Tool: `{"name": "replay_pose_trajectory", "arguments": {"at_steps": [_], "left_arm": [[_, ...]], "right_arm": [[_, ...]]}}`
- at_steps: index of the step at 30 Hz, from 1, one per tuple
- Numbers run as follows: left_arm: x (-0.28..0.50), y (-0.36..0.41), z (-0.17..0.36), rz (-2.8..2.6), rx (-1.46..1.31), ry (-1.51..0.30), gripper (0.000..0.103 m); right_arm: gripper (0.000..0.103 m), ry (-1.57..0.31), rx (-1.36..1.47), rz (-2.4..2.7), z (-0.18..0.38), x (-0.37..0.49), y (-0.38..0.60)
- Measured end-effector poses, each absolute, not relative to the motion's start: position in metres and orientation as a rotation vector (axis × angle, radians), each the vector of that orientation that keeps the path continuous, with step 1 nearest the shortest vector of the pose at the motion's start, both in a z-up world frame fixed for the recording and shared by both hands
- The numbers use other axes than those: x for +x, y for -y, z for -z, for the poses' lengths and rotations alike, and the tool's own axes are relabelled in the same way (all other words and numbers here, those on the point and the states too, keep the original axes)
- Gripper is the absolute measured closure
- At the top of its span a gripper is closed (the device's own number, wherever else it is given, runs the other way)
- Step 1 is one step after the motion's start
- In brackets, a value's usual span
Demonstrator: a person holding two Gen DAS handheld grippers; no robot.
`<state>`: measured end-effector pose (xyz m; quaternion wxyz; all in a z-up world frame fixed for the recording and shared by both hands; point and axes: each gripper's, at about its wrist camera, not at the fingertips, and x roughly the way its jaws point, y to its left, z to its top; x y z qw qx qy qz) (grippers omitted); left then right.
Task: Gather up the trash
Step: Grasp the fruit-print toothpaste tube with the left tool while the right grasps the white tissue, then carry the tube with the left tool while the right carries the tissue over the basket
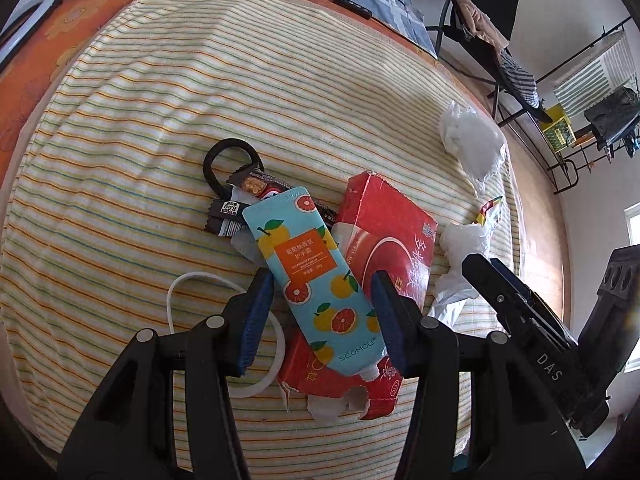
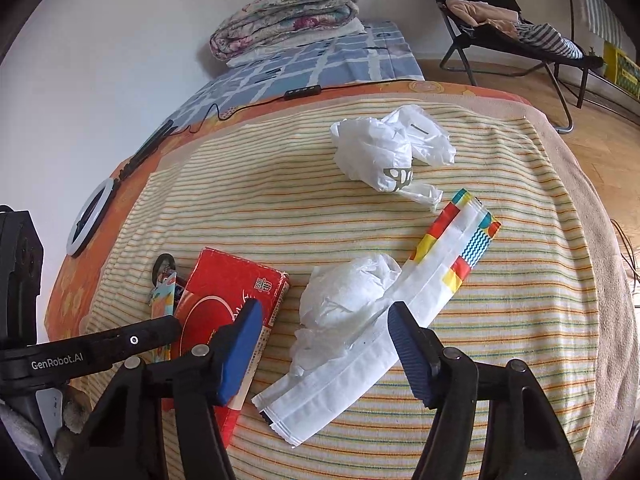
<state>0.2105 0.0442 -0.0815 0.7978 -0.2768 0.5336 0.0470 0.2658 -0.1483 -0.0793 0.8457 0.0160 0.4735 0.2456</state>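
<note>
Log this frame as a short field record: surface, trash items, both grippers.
surface: striped cloth over a bed
left gripper: open, fingers either side of the hand cream tube
tube: lies on the torn red box
under the tube's far end: dark snack wrapper, black hair tie
right gripper: open, over the long white wrapper and a crumpled white bag
further off: second crumpled white bag
held: nothing in either gripper

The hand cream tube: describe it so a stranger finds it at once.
On the striped blanket, find the torn red box. The hand cream tube lies across its left edge. It is the only light-blue item, printed with oranges and grapefruit slices.
</note>
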Motion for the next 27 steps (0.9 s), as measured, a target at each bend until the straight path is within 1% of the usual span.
{"name": "replay_pose_trajectory", "arguments": {"at_steps": [2,4,6,10,13,14,15,16,21,27], "left_arm": [[0.211,-0.041,0.083,-0.098,-0.582,-1.147,0.052],[0.213,-0.037,0.084,-0.094,-0.565,-1.149,0.057],[0.212,-0.035,0.084,-0.086,-0.554,-1.143,0.066],[0.212,-0.03,0.08,-0.073,-0.523,-1.129,0.073],[0.212,-0.029,0.079,-0.061,-0.517,-1.126,0.084],[0.212,-0.03,0.078,-0.058,-0.518,-1.125,0.093],[0.212,-0.03,0.078,-0.055,-0.52,-1.127,0.097],[0.212,-0.031,0.078,-0.053,-0.523,-1.124,0.097],[0.212,-0.03,0.075,-0.049,-0.52,-1.112,0.097],[0.206,-0.035,0.065,-0.045,-0.526,-1.078,0.098]], "right_arm": [[0.037,-1.004,0.029,-0.518,0.082,0.267,0.146],[0.039,-1.008,0.024,-0.518,0.085,0.268,0.145],[0.042,-1.012,0.021,-0.517,0.088,0.269,0.144],[0.048,-1.016,0.02,-0.518,0.089,0.271,0.143],[0.053,-1.017,0.012,-0.522,0.091,0.27,0.143],[0.057,-1.018,0.009,-0.525,0.091,0.27,0.142],[0.061,-1.021,0.006,-0.524,0.092,0.27,0.141],[0.067,-1.024,0.007,-0.525,0.093,0.27,0.141],[0.075,-1.012,0.021,-0.533,0.092,0.267,0.144],[0.076,-0.98,0.046,-0.532,0.084,0.263,0.151]]}}
